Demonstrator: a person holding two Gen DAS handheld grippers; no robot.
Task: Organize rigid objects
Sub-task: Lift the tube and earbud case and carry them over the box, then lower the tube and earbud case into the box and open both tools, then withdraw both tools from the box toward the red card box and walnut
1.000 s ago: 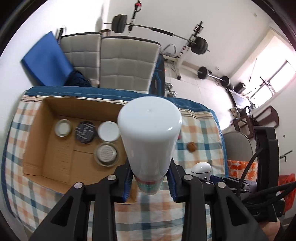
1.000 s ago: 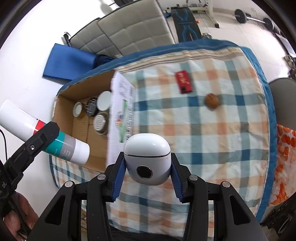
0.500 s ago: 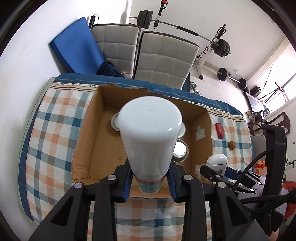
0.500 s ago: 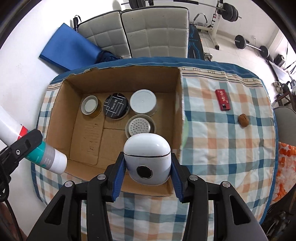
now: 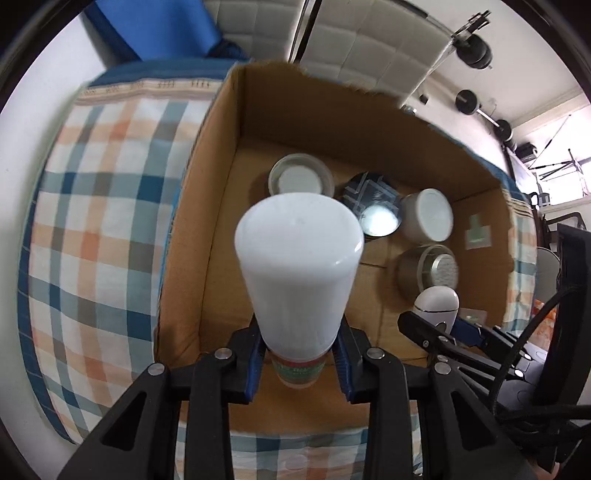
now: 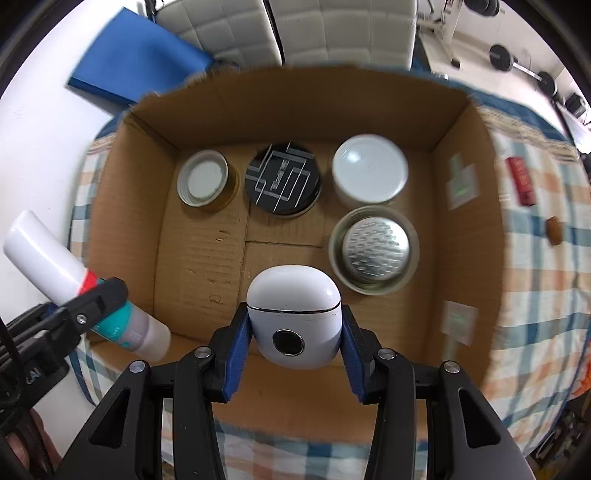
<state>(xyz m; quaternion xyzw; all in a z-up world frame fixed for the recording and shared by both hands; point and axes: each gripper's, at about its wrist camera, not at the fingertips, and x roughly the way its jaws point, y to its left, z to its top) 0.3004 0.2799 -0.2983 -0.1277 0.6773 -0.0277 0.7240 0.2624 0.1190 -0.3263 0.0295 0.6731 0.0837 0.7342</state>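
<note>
My left gripper (image 5: 300,356) is shut on a white bottle (image 5: 298,266) with a red and teal label, held over the near left part of an open cardboard box (image 5: 207,206). The bottle also shows in the right wrist view (image 6: 55,273). My right gripper (image 6: 293,345) is shut on a white earbud case (image 6: 293,317), held over the near edge of the box (image 6: 295,99). The case shows in the left wrist view (image 5: 437,304). In the box stand a small white-lidded jar (image 6: 203,179), a black round tin (image 6: 282,179), a white-lidded jar (image 6: 369,170) and a metal tin (image 6: 375,249).
The box sits on a checked cloth (image 6: 535,258) over a table. A red flat packet (image 6: 521,181) and a brown nut-like thing (image 6: 554,230) lie on the cloth right of the box. Grey padded chairs (image 6: 332,29) and a blue mat (image 6: 136,62) stand behind.
Both grippers moved forward and down toward the box, each keeping hold of its object. The box now fills both views.
</note>
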